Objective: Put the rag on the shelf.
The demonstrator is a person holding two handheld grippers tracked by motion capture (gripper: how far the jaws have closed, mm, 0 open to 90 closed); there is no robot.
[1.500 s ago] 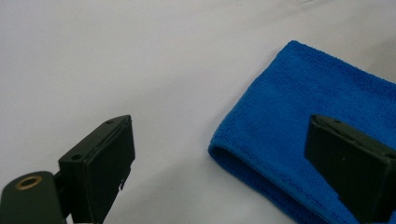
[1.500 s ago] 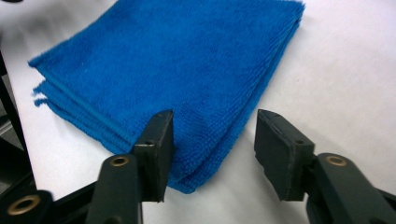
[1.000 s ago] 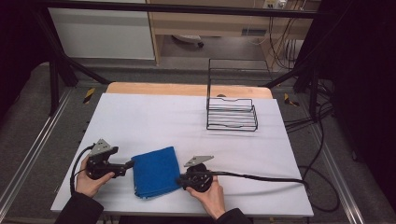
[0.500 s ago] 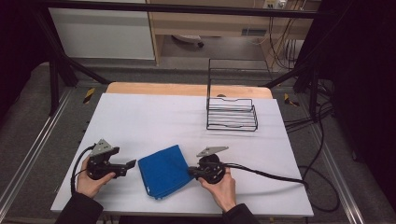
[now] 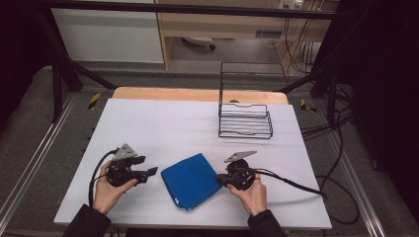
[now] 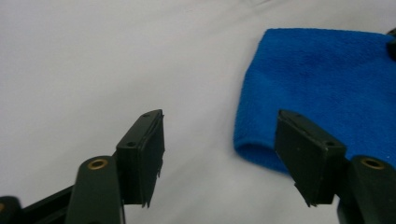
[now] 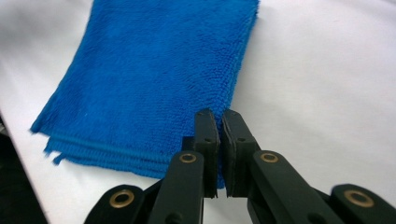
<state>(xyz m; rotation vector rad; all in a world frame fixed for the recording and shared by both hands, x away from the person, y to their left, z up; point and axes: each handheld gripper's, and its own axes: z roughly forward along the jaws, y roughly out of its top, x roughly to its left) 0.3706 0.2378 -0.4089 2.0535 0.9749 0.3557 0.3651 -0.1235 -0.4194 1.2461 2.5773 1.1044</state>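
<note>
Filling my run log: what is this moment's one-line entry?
cloth: folded, flat on table | right gripper: shut on cloth edge | left gripper: open, just closing, beside cloth

This looks like a lab or recording workspace rather than a home. The table [image 5: 148, 118] is covered in plain white sheeting and stands inside a dark metal frame [image 5: 59, 74] of bars and struts. Bundles of black cables [image 5: 341, 148] trail over the grey carpeted floor [image 5: 29, 123] at the right, and more hang by a wooden cabinet [image 5: 222, 24] behind. A white panel [image 5: 108, 34] stands at the back left.
</note>
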